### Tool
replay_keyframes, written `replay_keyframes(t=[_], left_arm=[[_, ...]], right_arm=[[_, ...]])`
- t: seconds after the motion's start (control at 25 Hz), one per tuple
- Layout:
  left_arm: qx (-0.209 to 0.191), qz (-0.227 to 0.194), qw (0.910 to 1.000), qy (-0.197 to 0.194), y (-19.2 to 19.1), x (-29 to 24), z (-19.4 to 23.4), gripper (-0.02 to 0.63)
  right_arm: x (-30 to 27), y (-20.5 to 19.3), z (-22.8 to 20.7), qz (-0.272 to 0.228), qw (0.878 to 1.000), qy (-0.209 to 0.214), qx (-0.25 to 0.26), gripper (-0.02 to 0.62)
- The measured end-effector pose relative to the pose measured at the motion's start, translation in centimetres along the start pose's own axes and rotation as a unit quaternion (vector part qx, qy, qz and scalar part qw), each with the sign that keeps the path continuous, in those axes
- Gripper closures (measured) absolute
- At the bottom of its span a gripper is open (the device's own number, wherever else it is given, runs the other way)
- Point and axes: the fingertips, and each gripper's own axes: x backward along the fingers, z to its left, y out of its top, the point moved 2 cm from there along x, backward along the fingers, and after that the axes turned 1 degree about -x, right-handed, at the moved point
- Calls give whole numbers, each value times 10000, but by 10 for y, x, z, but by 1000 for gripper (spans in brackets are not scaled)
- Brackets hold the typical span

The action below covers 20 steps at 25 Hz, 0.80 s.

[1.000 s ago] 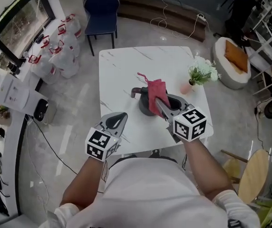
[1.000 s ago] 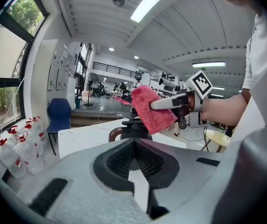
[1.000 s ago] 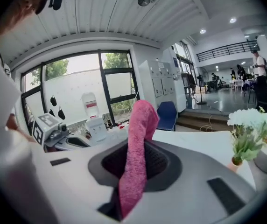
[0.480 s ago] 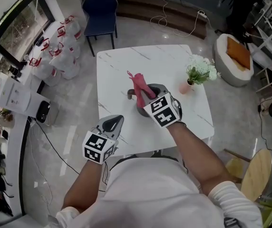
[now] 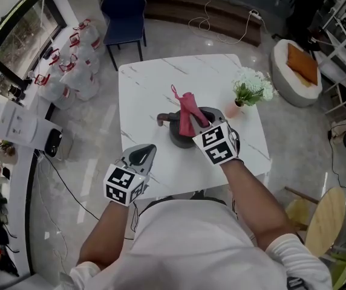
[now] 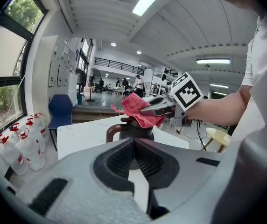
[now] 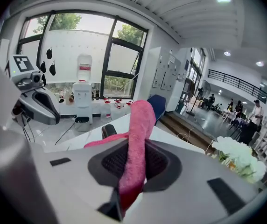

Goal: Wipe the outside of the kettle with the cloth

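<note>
On the dark kettle [image 5: 178,139], the right gripper [image 5: 192,119] pinches the pink cloth [image 5: 187,107]; the left gripper [image 5: 143,153] is closed on nothing, so wiping looks barely started.

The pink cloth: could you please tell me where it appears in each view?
Head view: centre, pink cloth over the kettle.
Left gripper view: centre, just above the kettle.
Right gripper view: centre, clamped between the jaws.
Shared landmark: the blue chair.

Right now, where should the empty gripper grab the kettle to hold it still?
Probably the handle: it juts out from the kettle on the left gripper's side, clear of the cloth. Come from the left, jaws opened first.
</note>
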Motion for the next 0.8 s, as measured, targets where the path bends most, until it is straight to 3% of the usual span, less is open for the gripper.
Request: replay_keyframes(t=[0.4,0.6,0.8], left_arm=[[-178,71,9997,-170,6,-14,-10,604],[-242,136,9994,-202,5,-21,-12,604],[-405,142,9991,-28,10,-21,7,604]], right_arm=[[14,-31,-23,141,9993,-245,-259,532],[13,-58,-33,96,9963,-193,-831,532],[21,-82,-45,389,9934,-336,-1025,532]])
